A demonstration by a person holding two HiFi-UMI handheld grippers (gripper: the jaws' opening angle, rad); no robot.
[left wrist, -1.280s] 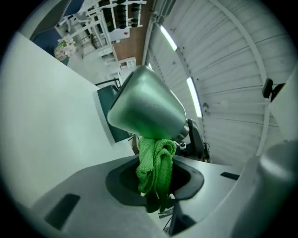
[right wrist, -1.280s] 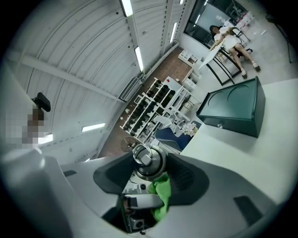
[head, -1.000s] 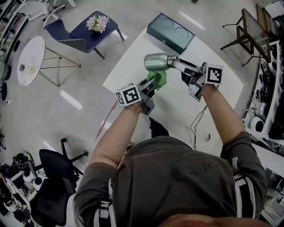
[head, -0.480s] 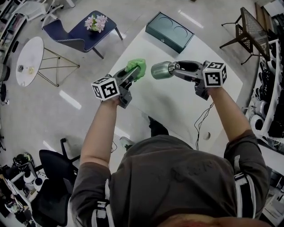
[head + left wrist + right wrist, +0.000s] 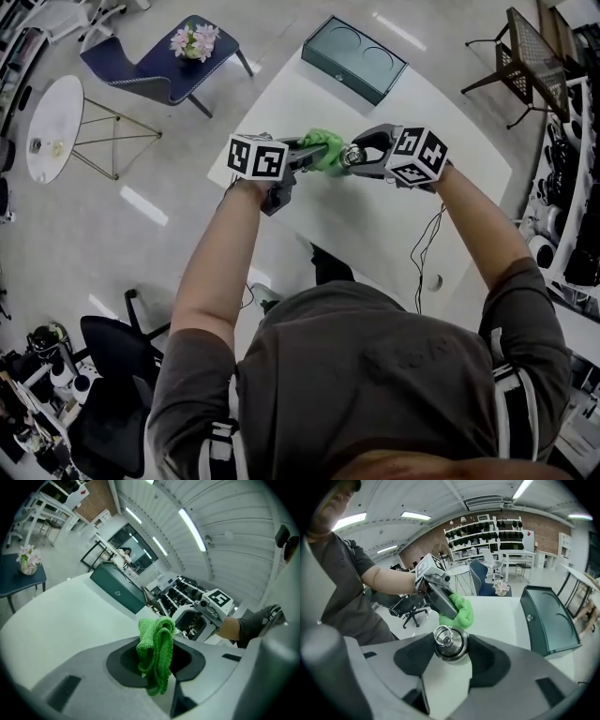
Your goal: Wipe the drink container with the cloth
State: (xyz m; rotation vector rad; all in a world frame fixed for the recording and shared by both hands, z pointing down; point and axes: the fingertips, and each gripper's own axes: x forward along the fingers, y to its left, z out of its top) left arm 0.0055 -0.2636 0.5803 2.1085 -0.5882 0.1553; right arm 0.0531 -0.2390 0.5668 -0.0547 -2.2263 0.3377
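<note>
- Right gripper view: the two jaws of the right gripper [image 5: 451,660] are clamped on the drink container [image 5: 450,645], a metal bottle. The pads press its body from both sides, and its cap end with a small ring points away from the camera.
- In the left gripper view, the jaws of the left gripper [image 5: 157,667] are closed together on the cloth [image 5: 157,651]. It is green and folded, stands up out of the jaws and hangs a little below them.
- The cloth is just at the cap end of the container. In the head view the two seem to meet, but I cannot tell for sure if they really touch.
- Both things are held in the air over the white table [image 5: 375,225], with the two grippers tip to tip. A dark green case [image 5: 354,58] lies at the far edge of the table, well apart from them.
- I judge that the step in hand is the wiping itself, at the top end of the container.
- The next move, as I think, calls for a light press of the cloth on the metal and a rub around the cap and down the body, while the right jaws hold firm.
- The part of the body under the right pads cannot be reached, so that part would need a new grip.
</note>
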